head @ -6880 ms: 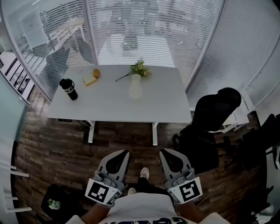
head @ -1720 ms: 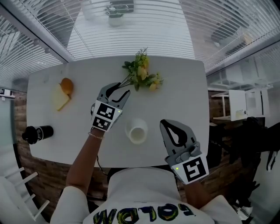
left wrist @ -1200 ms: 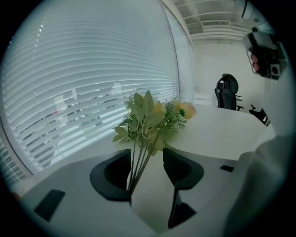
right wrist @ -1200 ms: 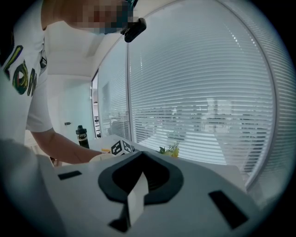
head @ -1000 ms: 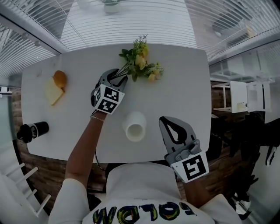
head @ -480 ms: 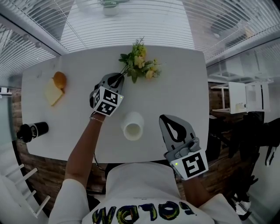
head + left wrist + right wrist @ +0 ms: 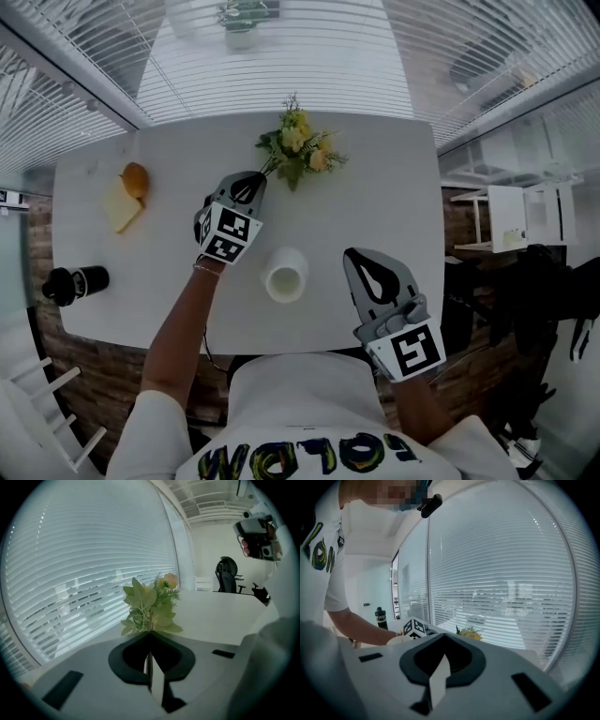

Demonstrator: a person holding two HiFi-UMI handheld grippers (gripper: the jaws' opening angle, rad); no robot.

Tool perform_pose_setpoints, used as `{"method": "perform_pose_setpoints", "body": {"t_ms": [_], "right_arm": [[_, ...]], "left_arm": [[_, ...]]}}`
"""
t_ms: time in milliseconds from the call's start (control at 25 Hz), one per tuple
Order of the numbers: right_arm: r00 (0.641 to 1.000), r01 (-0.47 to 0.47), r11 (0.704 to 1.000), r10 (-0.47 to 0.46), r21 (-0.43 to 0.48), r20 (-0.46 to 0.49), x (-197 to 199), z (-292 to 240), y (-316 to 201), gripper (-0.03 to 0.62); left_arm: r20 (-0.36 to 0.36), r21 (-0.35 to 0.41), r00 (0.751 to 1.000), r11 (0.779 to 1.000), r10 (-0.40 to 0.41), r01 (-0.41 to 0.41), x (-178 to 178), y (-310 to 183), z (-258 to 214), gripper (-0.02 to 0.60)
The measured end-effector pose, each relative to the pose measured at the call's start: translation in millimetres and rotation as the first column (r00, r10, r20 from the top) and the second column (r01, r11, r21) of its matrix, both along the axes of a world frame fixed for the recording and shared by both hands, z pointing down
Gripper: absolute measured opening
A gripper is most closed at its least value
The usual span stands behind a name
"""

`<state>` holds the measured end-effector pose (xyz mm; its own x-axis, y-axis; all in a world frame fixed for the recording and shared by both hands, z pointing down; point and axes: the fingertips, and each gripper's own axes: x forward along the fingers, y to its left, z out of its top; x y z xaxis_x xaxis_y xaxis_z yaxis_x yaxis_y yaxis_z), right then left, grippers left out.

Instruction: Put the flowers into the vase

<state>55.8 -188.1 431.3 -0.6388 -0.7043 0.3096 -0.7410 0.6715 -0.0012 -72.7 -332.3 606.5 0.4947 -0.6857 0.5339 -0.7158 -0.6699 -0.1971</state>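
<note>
A small bunch of yellow flowers with green leaves (image 7: pixel 298 150) lies at the table's far middle, stems toward my left gripper (image 7: pixel 255 179). That gripper's jaws are closing tight on the stem ends. In the left gripper view the flowers (image 7: pixel 149 605) rise straight out of the meeting jaw tips of the left gripper (image 7: pixel 150 632). The white vase (image 7: pixel 285 275) stands upright near the front edge, its mouth open, just right of my left wrist. My right gripper (image 7: pixel 367 265) hovers right of the vase, shut and holding nothing. In its own view the right gripper (image 7: pixel 440 637) shows closed jaws.
On the white table (image 7: pixel 394 206), a slice of bread (image 7: pixel 120 212) and an orange (image 7: pixel 136 176) lie at far left. A black bottle (image 7: pixel 73 281) lies near the left front corner. Window blinds run behind the table, with a dark office chair (image 7: pixel 534 291) at right.
My left gripper's jaws, open around the stems a second ago, have closed on them. The hand has risen slightly with the bunch. The right gripper has stayed put.
</note>
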Motion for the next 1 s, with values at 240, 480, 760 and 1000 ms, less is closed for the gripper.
{"method": "perform_pose_setpoints", "body": {"t_ms": [240, 480, 760, 1000], "right_arm": [[1.000, -0.006, 1.000, 0.006, 0.010, 0.000, 2, -5, -1, 0.011], [1.000, 0.000, 1.000, 0.000, 0.031, 0.002, 0, -13, -3, 0.011], [1.000, 0.001, 0.999, -0.002, 0.048, 0.024, -2, -26, -8, 0.011], [0.998, 0.009, 0.999, -0.012, 0.050, 0.062, -2, -43, -13, 0.011]], "left_arm": [[-0.026, 0.027, 1.000, 1.000, 0.005, -0.005, -1, 7, -17, 0.020], [-0.070, 0.057, 0.998, 0.998, -0.001, 0.006, -6, 9, -42, 0.020], [-0.127, 0.111, 0.992, 0.994, 0.001, 0.013, -7, 19, -96, 0.021], [-0.198, 0.143, 0.980, 0.990, 0.013, 0.016, 3, 37, -145, 0.023]]}}
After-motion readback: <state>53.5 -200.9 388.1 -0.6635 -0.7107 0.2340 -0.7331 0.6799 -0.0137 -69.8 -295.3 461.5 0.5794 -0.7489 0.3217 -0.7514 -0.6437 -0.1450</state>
